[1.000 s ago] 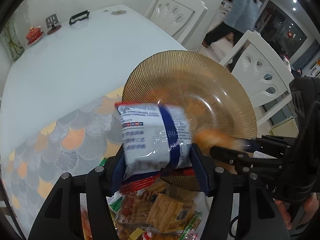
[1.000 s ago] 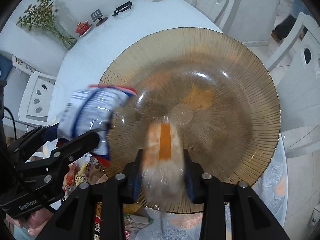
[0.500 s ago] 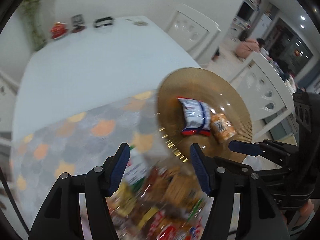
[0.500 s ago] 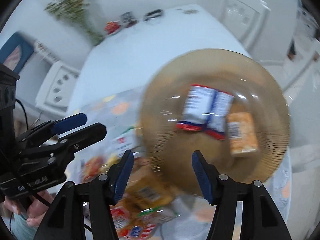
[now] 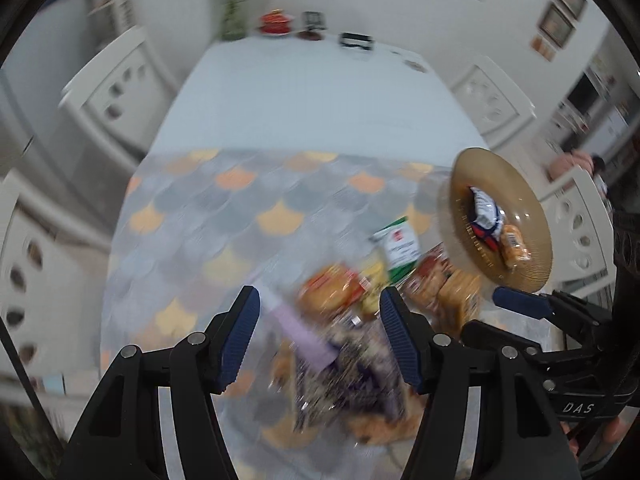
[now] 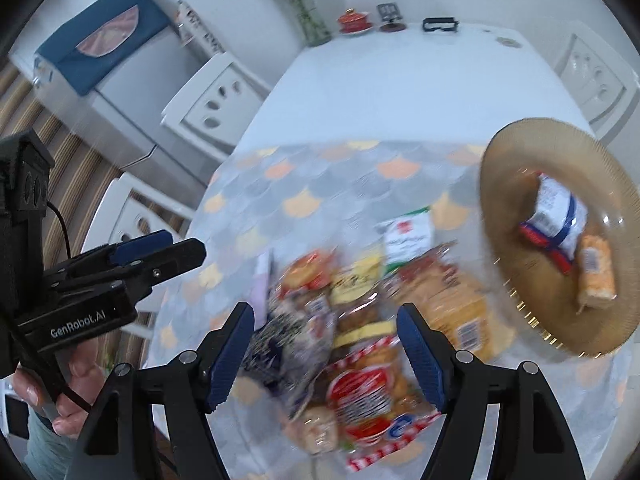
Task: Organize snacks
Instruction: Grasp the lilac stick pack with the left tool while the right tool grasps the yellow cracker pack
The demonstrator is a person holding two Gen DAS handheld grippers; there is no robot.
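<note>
A ribbed amber glass plate (image 6: 520, 300) (image 5: 536, 264) stands at the right on the table. In it lie a blue-and-white snack packet (image 6: 558, 216) (image 5: 485, 210) and an orange snack bar (image 6: 596, 276) (image 5: 514, 246). A blurred pile of snack packets (image 6: 360, 320) (image 5: 360, 320) lies on the patterned mat, with a green-and-white packet (image 6: 408, 240) (image 5: 396, 246) at its far side. My left gripper (image 5: 318, 340) is open and empty above the pile. My right gripper (image 6: 326, 356) is open and empty above the pile; it also shows in the left wrist view (image 5: 520, 306).
The scale-patterned mat (image 5: 224, 216) covers the near half of the white table (image 5: 312, 96). A red teacup (image 6: 352, 20), a small stand and a black handle stand at the far edge. White chairs (image 6: 212, 100) surround the table.
Both grippers have pulled back and left from the plate, leaving the blue-and-white packet and the orange bar lying in it. Both now hang open over the snack pile.
</note>
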